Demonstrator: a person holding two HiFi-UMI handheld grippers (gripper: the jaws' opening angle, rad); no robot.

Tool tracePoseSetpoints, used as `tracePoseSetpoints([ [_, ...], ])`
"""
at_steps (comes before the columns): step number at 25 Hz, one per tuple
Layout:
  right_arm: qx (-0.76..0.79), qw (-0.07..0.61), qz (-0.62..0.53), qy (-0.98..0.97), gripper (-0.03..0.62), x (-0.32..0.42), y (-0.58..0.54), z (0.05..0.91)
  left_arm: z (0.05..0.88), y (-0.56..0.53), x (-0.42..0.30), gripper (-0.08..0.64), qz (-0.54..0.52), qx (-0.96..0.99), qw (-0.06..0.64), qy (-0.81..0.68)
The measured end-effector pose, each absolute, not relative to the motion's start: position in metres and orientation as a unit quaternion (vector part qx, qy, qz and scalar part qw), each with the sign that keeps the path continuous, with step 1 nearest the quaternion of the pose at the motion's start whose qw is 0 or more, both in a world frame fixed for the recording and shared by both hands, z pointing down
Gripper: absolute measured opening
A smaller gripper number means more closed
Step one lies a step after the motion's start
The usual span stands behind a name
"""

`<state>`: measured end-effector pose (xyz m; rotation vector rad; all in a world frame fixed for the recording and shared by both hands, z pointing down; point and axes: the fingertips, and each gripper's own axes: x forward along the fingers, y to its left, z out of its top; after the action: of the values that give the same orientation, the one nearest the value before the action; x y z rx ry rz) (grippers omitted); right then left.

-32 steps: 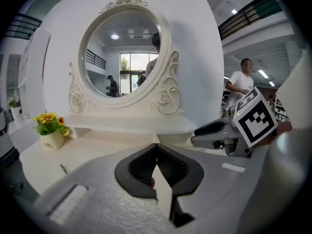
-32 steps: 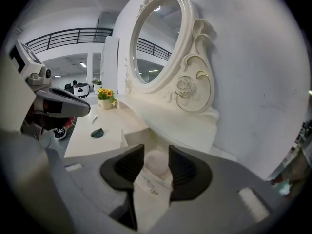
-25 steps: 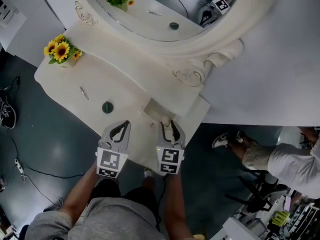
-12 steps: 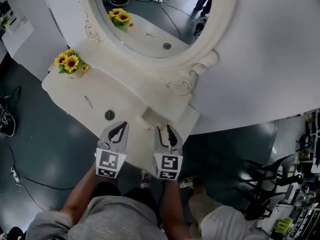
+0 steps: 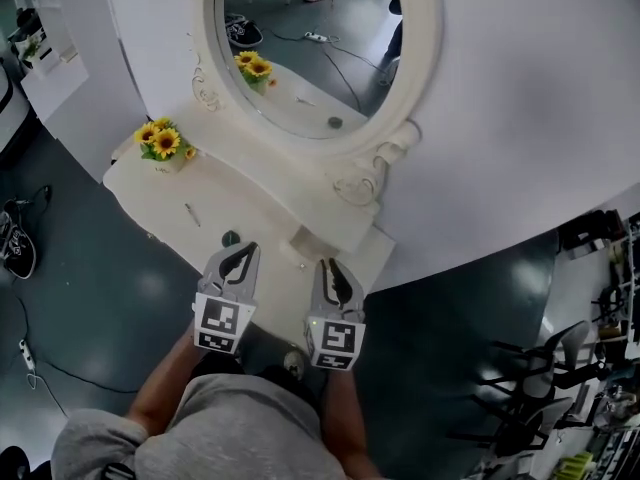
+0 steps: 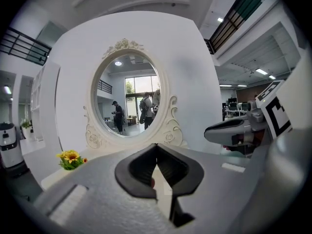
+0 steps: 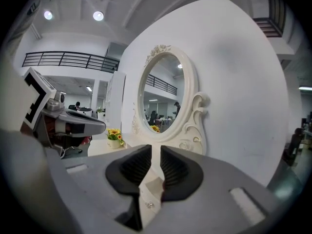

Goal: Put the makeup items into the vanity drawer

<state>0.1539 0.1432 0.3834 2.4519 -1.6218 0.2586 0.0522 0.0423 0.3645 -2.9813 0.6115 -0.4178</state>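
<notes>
The cream vanity [image 5: 255, 208] with its oval mirror [image 5: 300, 48] lies below and ahead of both grippers. A small open drawer [image 5: 305, 240] sits at the top's near right end. On the top lie a dark green round compact [image 5: 231, 238] and a thin stick [image 5: 191, 215]. My left gripper [image 5: 240, 252] hangs over the near edge, just beside the compact, shut and empty; its tips meet in the left gripper view [image 6: 156, 145]. My right gripper [image 5: 333, 267] hovers near the drawer. Its jaws have just been closing to a narrow gap [image 7: 156, 152], with nothing between them.
A pot of sunflowers [image 5: 164, 144] stands at the vanity's far left end. A white curved wall [image 5: 520, 118] backs the mirror. Dark floor surrounds the vanity, with cables [image 5: 30, 353] at the left and black chair frames [image 5: 520, 408] at the lower right.
Both grippers have lifted away from the vanity top, which now looks smaller and farther. The right jaws have narrowed. The person seen at the right has left the view.
</notes>
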Motion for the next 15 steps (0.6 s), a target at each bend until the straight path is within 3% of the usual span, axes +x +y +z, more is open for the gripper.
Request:
tracePoseSetpoints([
  [5, 0.826, 0.098, 0.076, -0.55, 0.006, 0.145, 0.144, 0.373, 0.356, 0.045, 0.045, 0.011, -0.127, -0.969, 0.038, 0.207],
  [15, 0.805, 0.107, 0.066, -0.579, 0.006, 0.13, 0.124, 0.371, 0.353, 0.034, 0.031, 0.011, -0.124, -0.965, 0.038, 0.23],
])
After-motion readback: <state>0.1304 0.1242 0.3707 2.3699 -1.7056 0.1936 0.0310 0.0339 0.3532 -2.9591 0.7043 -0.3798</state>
